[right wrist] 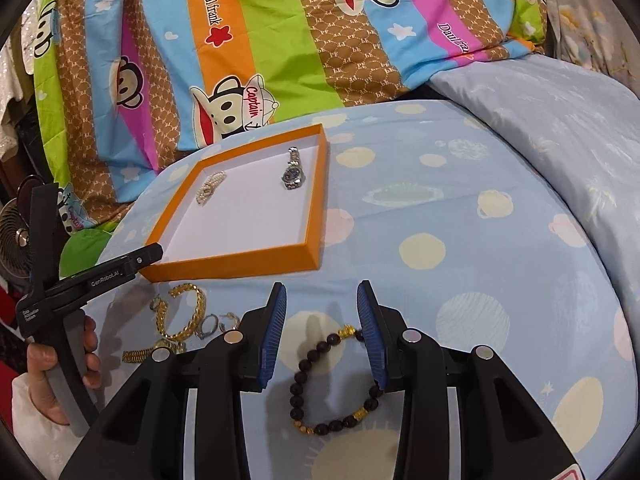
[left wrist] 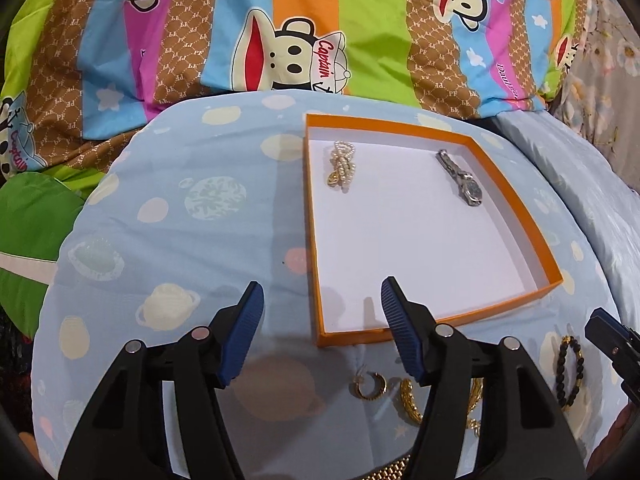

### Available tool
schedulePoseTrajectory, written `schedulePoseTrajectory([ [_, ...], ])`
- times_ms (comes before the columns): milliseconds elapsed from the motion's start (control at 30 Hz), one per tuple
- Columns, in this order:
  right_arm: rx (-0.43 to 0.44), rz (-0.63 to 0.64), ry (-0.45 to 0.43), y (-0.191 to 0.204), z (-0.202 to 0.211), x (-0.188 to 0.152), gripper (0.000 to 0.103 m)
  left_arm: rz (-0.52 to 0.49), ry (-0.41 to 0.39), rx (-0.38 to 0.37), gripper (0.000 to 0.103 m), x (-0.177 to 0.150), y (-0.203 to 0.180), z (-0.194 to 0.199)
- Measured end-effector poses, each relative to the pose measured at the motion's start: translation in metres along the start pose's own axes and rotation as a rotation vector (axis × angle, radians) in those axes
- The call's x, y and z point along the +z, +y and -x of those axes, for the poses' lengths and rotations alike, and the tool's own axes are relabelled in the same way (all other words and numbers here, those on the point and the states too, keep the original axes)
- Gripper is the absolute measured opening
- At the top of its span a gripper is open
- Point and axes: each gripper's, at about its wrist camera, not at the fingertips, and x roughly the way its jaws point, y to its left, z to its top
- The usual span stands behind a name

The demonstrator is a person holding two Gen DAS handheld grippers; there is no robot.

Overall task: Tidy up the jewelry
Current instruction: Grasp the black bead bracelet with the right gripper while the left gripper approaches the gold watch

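An orange tray (left wrist: 384,126) with a white floor lies on the light blue planet-print quilt. In it are a pearl piece (left wrist: 342,164) and a silver watch (left wrist: 464,178). My left gripper (left wrist: 322,320) hovers open over the tray's near left corner with nothing between its fingers. A gold hoop earring (left wrist: 370,386) and a gold chain bracelet (left wrist: 408,400) lie on the quilt below it. My right gripper (right wrist: 322,320) stands open over a dark bead bracelet (right wrist: 298,380) with gold beads. The bracelet lies flat on the quilt, partly under the right finger.
A striped cartoon-monkey cover (right wrist: 280,40) is bunched up behind the tray (right wrist: 236,264). A pale blue pillow (right wrist: 540,120) sits at the far right. A person's hand (right wrist: 52,380) holds the left gripper's handle. More gold pieces (right wrist: 188,312) lie near the tray's front edge.
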Motion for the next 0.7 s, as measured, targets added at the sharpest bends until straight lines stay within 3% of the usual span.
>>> schedulePoseTrajectory([
  [133, -0.002, -0.014, 0.011, -0.004, 0.003, -0.013, 0.037, 0.013, -0.043, 0.011, 0.058, -0.004, 0.002, 0.015],
  [233, -0.028, -0.021, -0.003, -0.007, 0.010, -0.022, 0.044, 0.050, -0.097, -0.006, 0.060, -0.009, 0.009, 0.039],
  [367, -0.041, -0.038, -0.018, -0.013, 0.021, -0.032, 0.051, 0.047, -0.149, 0.028, 0.062, -0.029, 0.013, 0.067],
  [700, -0.045, -0.058, 0.020, -0.013, 0.018, -0.048, 0.061, 0.086, -0.070, -0.014, 0.062, -0.083, 0.018, 0.072],
])
